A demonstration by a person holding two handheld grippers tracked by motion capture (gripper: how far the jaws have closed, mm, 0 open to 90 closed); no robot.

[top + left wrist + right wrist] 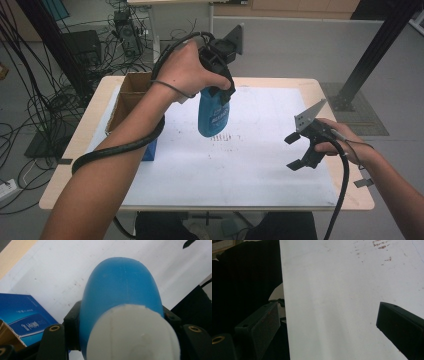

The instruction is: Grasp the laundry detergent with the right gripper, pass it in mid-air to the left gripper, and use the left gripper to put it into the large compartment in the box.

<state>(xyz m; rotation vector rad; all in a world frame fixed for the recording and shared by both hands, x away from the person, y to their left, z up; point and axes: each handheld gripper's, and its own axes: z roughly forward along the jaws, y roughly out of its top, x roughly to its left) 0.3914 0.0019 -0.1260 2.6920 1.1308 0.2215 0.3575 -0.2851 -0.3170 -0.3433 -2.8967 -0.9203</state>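
Note:
A blue bottle with a white cap hangs upright above the white sheet, clear of the table. My left gripper is shut on the bottle near its top, and its black jaws press on both sides of the blue body. At the right of the table my right gripper is held above the sheet's near right part. It stands open, with only bare sheet between its two fingers.
A brown cardboard box stands at the table's left edge, with a blue carton beside it. The white sheet covers most of the wooden table and carries small dark marks. Cables and a black post lie beyond the table.

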